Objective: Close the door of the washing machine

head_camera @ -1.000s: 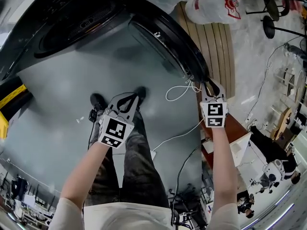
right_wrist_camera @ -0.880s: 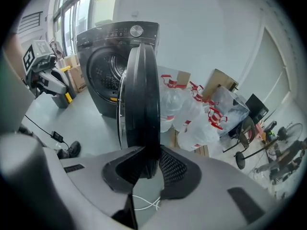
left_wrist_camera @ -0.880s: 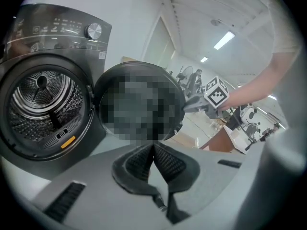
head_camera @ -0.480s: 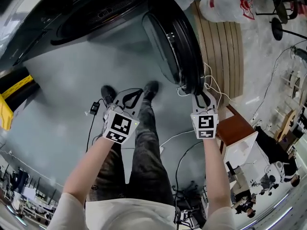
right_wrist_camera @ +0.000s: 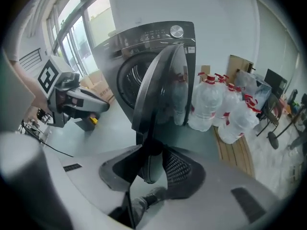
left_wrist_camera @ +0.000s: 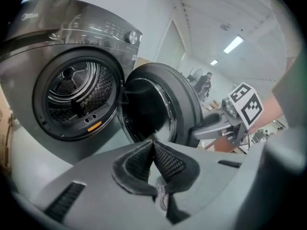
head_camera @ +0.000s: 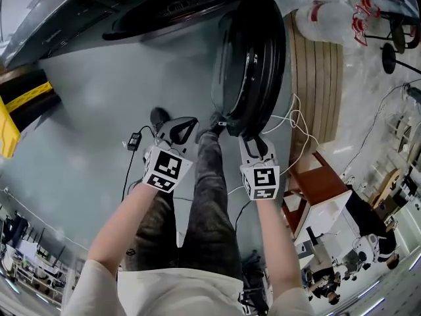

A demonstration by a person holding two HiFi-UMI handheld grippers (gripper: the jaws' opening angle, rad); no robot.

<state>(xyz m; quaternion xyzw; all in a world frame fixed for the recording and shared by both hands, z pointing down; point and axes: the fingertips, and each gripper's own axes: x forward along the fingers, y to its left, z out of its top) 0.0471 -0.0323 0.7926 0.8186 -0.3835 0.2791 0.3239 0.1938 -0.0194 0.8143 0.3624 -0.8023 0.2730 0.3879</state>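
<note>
A dark grey front-loading washing machine [head_camera: 177, 8] stands with its drum [left_wrist_camera: 76, 95] exposed. Its round door [head_camera: 253, 58] is swung about halfway, edge-on to me. My right gripper [head_camera: 253, 140] is at the door's lower rim. In the right gripper view the door [right_wrist_camera: 160, 80] rim lies between the jaws of my right gripper [right_wrist_camera: 153, 162], which are opening. My left gripper [head_camera: 181, 127] hangs to the left of the door over the floor. In its own view the left gripper [left_wrist_camera: 153, 145] is shut with nothing in it.
Large water bottles [right_wrist_camera: 216, 104] stand on a wooden pallet [head_camera: 316, 78] right of the machine. White cables [head_camera: 289, 120] and a black adapter [head_camera: 133, 140] lie on the grey floor. A yellow-black barrier [head_camera: 20, 104] is at the left, a brown box [head_camera: 322, 183] at the right.
The door has swung toward the machine, from wide open to roughly halfway. My right gripper travelled left with the door's rim, and my left gripper shifted slightly toward the machine.
</note>
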